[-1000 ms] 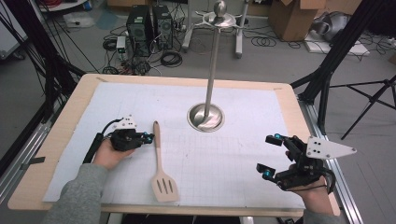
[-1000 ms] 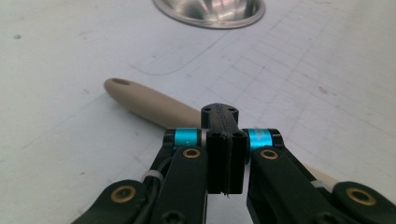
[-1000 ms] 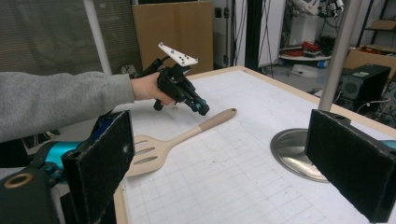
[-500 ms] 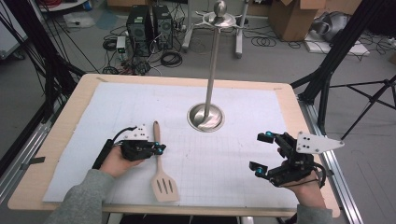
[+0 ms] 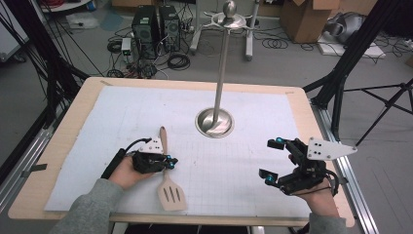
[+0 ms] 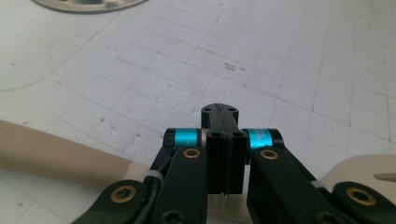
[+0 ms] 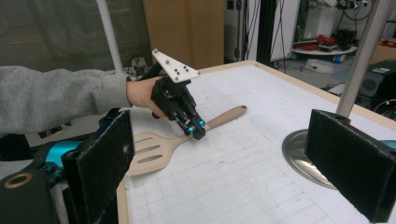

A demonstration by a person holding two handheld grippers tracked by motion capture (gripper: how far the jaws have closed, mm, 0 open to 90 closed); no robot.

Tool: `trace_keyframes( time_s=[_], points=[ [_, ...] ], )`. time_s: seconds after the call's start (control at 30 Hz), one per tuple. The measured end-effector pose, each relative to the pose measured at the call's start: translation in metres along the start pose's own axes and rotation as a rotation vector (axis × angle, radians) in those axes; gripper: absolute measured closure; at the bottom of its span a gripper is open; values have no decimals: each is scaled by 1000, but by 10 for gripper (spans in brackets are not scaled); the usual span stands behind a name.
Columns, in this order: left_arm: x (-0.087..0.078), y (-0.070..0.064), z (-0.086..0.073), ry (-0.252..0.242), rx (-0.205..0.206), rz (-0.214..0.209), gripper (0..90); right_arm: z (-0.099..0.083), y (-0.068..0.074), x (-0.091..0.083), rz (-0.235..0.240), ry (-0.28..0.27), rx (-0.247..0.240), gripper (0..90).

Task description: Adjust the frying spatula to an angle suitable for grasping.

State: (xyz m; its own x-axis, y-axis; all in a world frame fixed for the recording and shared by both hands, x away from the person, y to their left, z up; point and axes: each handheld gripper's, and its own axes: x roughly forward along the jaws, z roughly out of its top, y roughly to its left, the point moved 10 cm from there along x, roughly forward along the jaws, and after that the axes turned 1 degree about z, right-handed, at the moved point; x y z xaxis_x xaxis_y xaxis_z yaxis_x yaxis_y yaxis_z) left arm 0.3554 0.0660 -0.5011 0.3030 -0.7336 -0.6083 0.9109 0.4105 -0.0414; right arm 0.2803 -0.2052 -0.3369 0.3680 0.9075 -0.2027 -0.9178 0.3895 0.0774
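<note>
Spatula (image 5: 168, 181) beneath closed left fingers (image 6: 223, 154)

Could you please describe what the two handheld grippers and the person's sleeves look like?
Both grippers are black with bright blue rings at the finger joints and brass-coloured pivot screws. The left gripper and the right gripper each carry a pale grey three-cornered plate with small holes; a black cable trails from the left. The right one's pads look coarse. Sleeves are grey.
</note>
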Motion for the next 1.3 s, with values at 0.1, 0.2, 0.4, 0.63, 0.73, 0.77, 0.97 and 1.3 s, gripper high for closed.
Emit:
trace_keyframes(
  time_s=[0.1,0.2,0.4,0.63,0.73,0.77,0.97,1.3],
  points=[
    [2,-2,-6,38,5,-2,895,0,0,3,7,2,-3,74],
    [2,-4,-6,32,0,-6,895,-1,0,4,11,8,1,75],
    [-3,-4,-11,40,16,-2,896,-2,-1,6,14,7,4,75],
    [-16,-3,-15,23,2,-11,897,1,-2,4,15,-5,3,75],
    [-17,-3,-16,20,-1,-5,897,2,-2,5,26,-16,1,75],
    [-18,-3,-17,18,-6,-3,897,3,-2,8,33,-12,0,74],
    [-25,-4,-22,-2,-26,-15,897,4,-1,16,55,-4,-2,75],
    [-52,-1,-43,-38,-67,-89,897,8,-2,28,89,-6,-1,75]
  ],
)
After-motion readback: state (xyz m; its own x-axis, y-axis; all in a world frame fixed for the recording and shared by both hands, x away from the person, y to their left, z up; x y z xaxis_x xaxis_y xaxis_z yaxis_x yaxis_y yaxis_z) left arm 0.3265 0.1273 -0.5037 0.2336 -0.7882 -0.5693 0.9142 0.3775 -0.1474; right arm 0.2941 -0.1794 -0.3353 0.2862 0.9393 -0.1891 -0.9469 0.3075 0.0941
